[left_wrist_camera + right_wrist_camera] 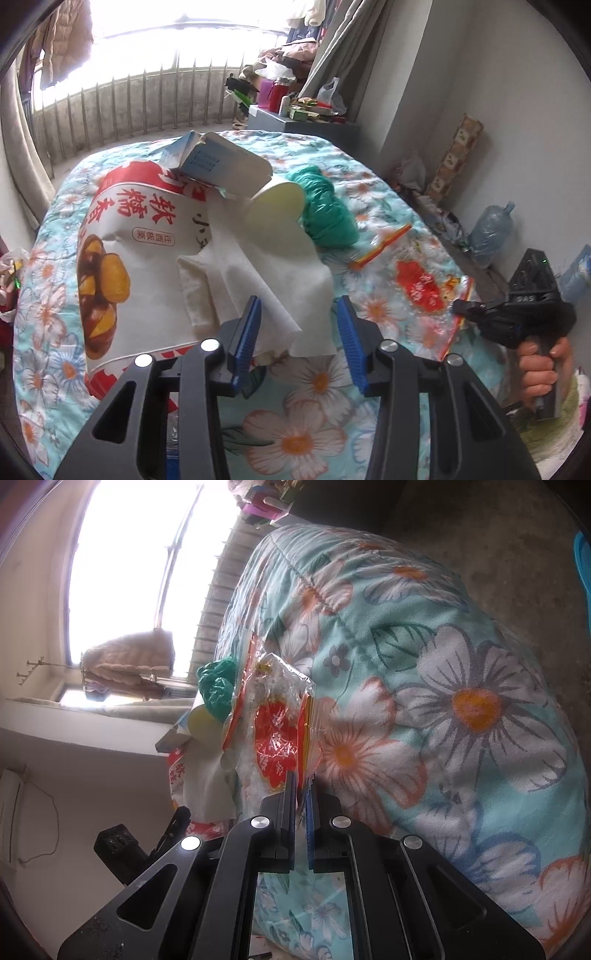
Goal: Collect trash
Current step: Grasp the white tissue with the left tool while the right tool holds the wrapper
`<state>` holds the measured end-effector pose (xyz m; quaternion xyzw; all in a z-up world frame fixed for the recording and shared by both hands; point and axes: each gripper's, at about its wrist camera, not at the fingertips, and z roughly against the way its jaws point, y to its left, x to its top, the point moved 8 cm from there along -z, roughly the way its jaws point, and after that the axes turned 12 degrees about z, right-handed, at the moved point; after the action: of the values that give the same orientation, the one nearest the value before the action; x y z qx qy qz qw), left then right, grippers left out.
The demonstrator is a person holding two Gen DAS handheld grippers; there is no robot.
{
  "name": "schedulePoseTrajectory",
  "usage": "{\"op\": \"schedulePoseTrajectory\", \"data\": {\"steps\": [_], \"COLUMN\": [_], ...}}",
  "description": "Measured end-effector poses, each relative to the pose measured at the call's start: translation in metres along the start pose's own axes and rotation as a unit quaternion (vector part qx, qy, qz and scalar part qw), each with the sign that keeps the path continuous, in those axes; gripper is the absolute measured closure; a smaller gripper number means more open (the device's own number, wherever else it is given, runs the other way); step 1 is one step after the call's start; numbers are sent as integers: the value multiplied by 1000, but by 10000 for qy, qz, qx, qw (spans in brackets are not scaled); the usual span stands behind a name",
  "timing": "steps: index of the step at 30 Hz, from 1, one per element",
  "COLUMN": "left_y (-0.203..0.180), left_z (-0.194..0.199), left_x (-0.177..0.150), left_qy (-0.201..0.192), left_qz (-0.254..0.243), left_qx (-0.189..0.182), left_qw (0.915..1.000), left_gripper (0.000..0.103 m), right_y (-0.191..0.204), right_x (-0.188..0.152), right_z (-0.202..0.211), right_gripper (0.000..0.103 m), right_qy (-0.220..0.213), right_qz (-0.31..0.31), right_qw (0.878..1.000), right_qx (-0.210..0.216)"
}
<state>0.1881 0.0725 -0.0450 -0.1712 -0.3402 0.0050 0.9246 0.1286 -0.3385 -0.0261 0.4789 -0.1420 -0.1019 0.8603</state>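
My right gripper had its jaws pinched shut on the edge of the clear plastic wrapper with the red label, which lay on the flowered quilt of the bed. My left gripper hung with jaws partly apart around a corner of the white tissue, not yet pressing it. I judged this the pickup step; next I needed to close on the tissue and lift both pieces clear.
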Motion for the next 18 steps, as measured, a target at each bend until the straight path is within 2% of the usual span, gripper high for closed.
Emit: {"op": "schedulePoseTrajectory", "data": {"steps": [2,4,7,12,18], "left_y": [3,4,7,7,-7], "left_z": [0,-1,3,13,47], "left_x": [0,0,0,4,13], "left_qy": [-40,-73,-205,-441,-822], "left_qz": [-86,-151,-299,-410,-391], "left_qx": [126,242,422,453,-106], "left_qw": [9999,9996,9985,9972,9958], "left_gripper": [73,86,98,102,102], "right_y": [0,0,-1,0,13], "right_x": [0,0,1,0,1], "right_z": [0,0,2,6,16], "right_gripper": [98,98,98,99,101], "right_qy": [2,-3,-2,-22,-144], "right_qz": [2,-5,-11,-3,73], "right_qw": [10000,10000,10000,10000,9998], "right_qx": [1,6,10,36,148]}}
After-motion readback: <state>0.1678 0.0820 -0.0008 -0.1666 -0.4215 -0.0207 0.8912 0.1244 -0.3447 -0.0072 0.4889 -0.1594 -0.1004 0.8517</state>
